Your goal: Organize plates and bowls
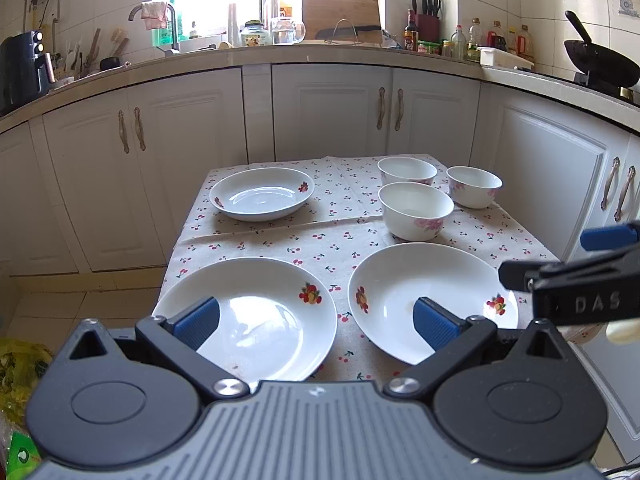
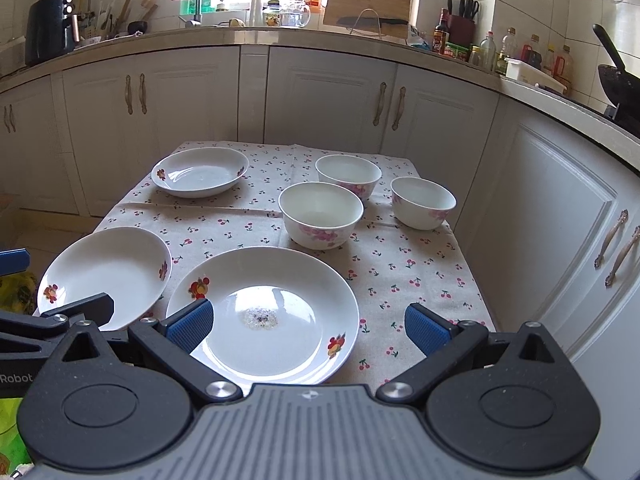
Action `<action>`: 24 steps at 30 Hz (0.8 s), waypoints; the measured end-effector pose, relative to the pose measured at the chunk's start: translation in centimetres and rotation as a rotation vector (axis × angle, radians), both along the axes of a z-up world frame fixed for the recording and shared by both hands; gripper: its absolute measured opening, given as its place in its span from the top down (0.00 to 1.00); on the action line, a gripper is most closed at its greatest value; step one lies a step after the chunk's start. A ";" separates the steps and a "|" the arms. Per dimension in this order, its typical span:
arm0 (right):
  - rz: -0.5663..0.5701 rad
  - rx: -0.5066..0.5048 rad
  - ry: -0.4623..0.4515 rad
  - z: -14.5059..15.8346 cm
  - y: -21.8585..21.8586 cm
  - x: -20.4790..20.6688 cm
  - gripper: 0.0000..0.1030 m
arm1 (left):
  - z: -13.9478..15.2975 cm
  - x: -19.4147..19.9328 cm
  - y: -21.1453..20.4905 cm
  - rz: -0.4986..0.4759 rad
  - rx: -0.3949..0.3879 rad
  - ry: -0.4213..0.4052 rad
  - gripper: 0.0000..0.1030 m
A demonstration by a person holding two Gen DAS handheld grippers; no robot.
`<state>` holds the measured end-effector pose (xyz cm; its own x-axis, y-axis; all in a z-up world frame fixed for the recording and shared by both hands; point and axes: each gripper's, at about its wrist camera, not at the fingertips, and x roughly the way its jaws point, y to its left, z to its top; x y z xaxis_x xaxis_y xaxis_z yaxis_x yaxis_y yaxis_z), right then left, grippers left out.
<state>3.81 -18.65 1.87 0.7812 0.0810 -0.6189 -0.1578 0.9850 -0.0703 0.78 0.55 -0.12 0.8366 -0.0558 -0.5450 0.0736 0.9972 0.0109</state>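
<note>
- The left gripper point(image 1: 316, 320) has its fingers point(image 1: 198, 320) spread wide and holds nothing; it hangs above the near edge of the table point(image 1: 280, 240), with one blue pad over the near left plate point(image 1: 256, 320) and the other over the near right plate point(image 1: 432, 300).
- The right gripper point(image 2: 308, 326) is just as wide open and empty, with its fingers point(image 2: 188, 326) on either side of the near right plate point(image 2: 264, 312), above it and not touching it as far as I can tell.
- Nothing looks organized yet: 3 plates and 3 bowls all sit apart on the cherry-print cloth, none stacked, so I judge the task to be at its very start.
- Plates: the 2 near ones lie side by side close to the table's front edge, and the far plate point(image 1: 262, 194) sits alone at the back left.
- Bowls: the front bowl point(image 1: 416, 210), the back bowl point(image 1: 407, 171) and the right bowl point(image 1: 474, 186) cluster at the back right, close together (whether their rims touch I cannot tell).
- Contents: the near right plate shows a small speckled patch at its centre in the right wrist view, perhaps residue or a reflection; the other plates look bare, and the bowls show nothing inside from this angle.
- Left to do, in my judgement: gather the 3 plates into 1 stack and nest the 3 bowls.
</note>
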 end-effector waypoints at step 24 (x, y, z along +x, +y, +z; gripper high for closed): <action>0.148 0.094 0.000 -0.5 1.6 7.0 0.00 | -1.0 1.9 4.5 -0.130 0.022 0.010 0.01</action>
